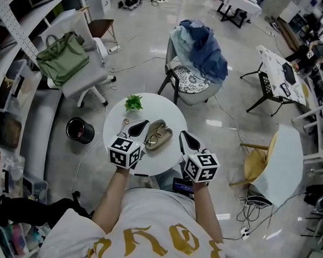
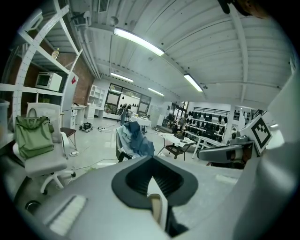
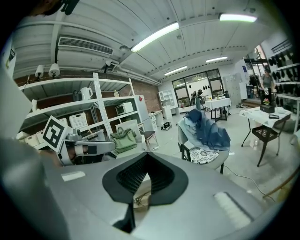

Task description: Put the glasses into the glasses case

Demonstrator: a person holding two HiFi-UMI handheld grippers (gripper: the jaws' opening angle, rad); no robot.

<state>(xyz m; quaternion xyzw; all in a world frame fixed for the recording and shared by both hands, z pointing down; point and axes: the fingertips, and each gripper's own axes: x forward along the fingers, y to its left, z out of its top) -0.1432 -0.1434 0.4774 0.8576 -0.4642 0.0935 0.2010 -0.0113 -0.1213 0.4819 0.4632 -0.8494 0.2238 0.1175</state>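
Observation:
An open tan glasses case (image 1: 160,135) lies in the middle of the round white table (image 1: 168,109). Thin-framed glasses (image 1: 162,133) appear to lie inside it. My left gripper (image 1: 142,123) rests just left of the case, jaws together and holding nothing. On the case's right side, my right gripper (image 1: 183,134) is likewise shut and empty. In the left gripper view, a sliver of the case (image 2: 157,206) shows through the slit of the left gripper (image 2: 151,173). In the right gripper view, the glasses' frame (image 3: 139,199) shows below the right gripper (image 3: 143,180).
A small green plant (image 1: 133,103) stands at the table's far left edge. Beyond the table is a chair draped with blue clothes (image 1: 202,53). A white office chair with a green bag (image 1: 64,57) and a black bin (image 1: 79,130) are to the left. A wooden chair (image 1: 256,164) stands to the right.

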